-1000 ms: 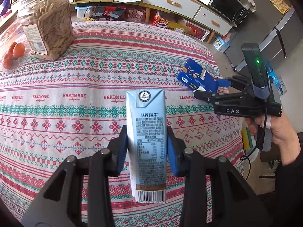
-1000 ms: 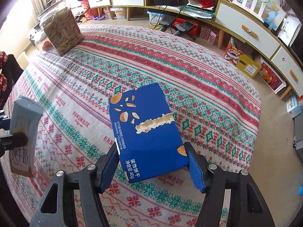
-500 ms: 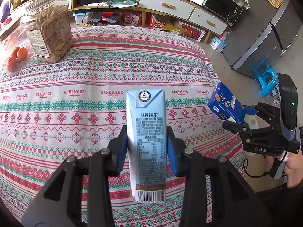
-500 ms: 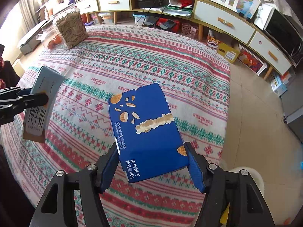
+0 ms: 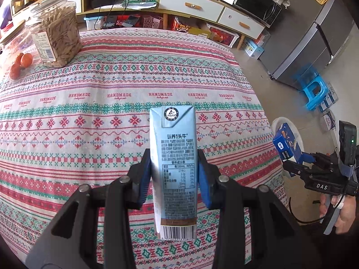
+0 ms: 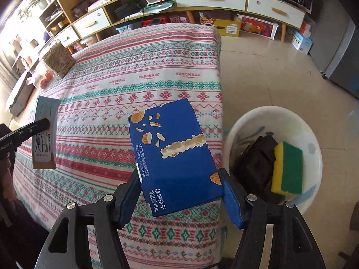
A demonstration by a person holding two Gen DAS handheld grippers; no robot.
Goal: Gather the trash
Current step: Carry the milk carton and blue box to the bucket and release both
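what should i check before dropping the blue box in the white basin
1. Right gripper holds the blue biscuit box: ok.
2. Box above the white basin: not ok, it looks beside the rim.
3. Room in the basin: ok, only a sponge and a dark object inside.
4. Left gripper holds the milk carton: ok.
5. Basin depth: cannot tell.
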